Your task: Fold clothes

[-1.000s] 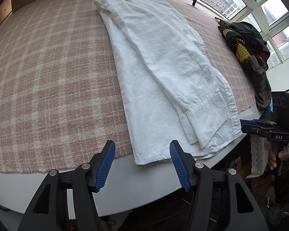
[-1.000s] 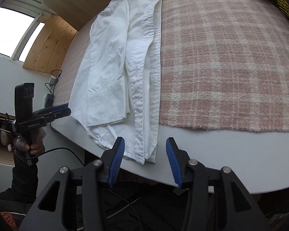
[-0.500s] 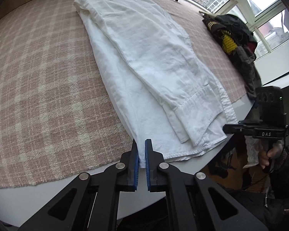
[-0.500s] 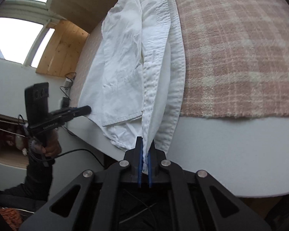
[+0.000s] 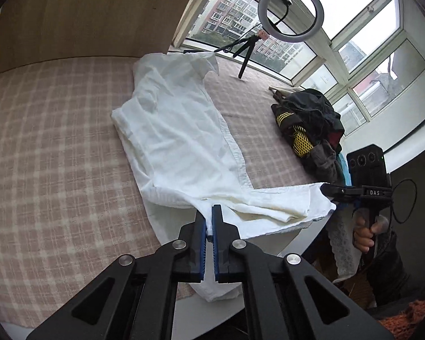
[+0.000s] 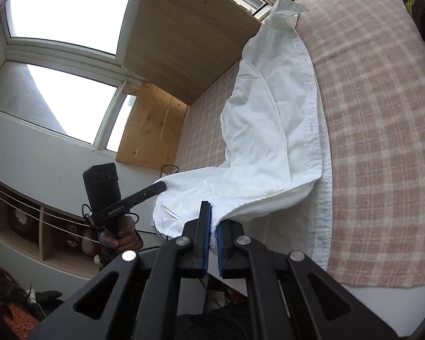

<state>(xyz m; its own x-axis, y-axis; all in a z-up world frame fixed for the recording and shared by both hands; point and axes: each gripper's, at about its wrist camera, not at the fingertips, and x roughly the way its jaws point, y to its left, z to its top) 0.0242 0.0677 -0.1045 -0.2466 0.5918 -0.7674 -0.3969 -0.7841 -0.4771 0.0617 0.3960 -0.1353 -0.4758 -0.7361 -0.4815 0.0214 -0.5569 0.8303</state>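
Left wrist, shirt hem (image 5: 209,228) pinched in left claw (image 5: 208,215)

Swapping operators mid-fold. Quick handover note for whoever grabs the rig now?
Left gripper: jaws shut on the white shirt at one corner of its near hem.
Right gripper: jaws shut on the other near hem corner.
Shirt: long narrow strip on the pink plaid cloth, collar at the far end, near end lifted off the table.
Dark clothes pile sits to the right by the window, untouched.
Done: sides and sleeves folded in, hem gripped.
Left: probably carry the hem toward the collar, lay flat, release.
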